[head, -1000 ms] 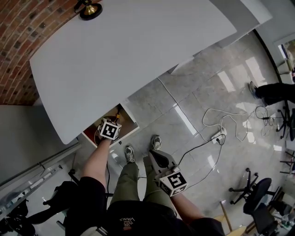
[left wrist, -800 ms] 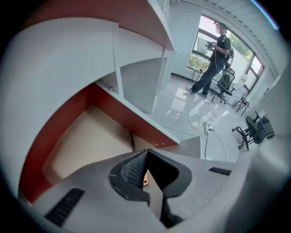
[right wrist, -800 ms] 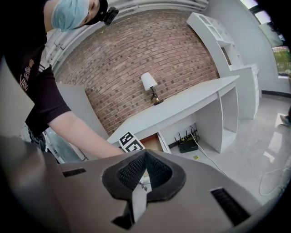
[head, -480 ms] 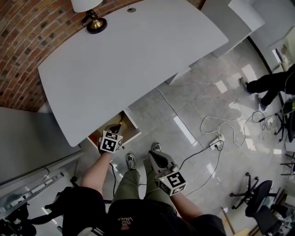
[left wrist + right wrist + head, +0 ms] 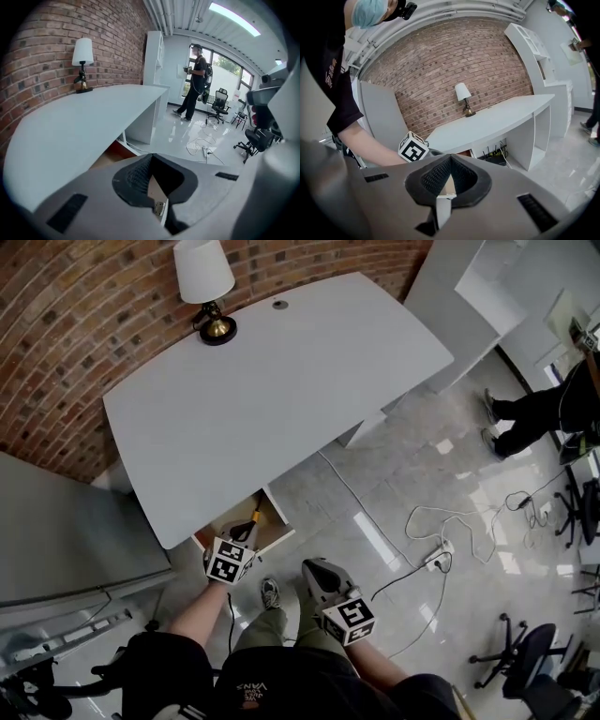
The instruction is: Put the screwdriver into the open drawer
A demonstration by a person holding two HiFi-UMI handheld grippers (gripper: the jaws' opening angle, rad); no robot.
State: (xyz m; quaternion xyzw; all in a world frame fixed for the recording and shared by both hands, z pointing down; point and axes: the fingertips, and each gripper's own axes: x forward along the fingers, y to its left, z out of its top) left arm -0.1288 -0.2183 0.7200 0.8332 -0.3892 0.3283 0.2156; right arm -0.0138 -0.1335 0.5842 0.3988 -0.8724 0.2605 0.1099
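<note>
Already your screwdriver (image 5: 251,520) lay inside the open drawer (image 5: 282,521), and both your claws were empty.

Seen from your head, the drawer stuck out from under the white desk (image 5: 281,381) at its 7 o'clock edge, with the yellow-and-black screwdriver resting near the drawer's middle. You held your left gripper (image 5: 152,157) just beside the drawer at its 7 o'clock, jaws pressed together on nothing. Your right gripper (image 5: 312,570) hung at 4 o'clock of the drawer, apart from it, jaws likewise pressed together and bare. A lamp (image 5: 208,287) stood at the desk's 11 o'clock corner, by the brick wall (image 5: 75,324).
</note>
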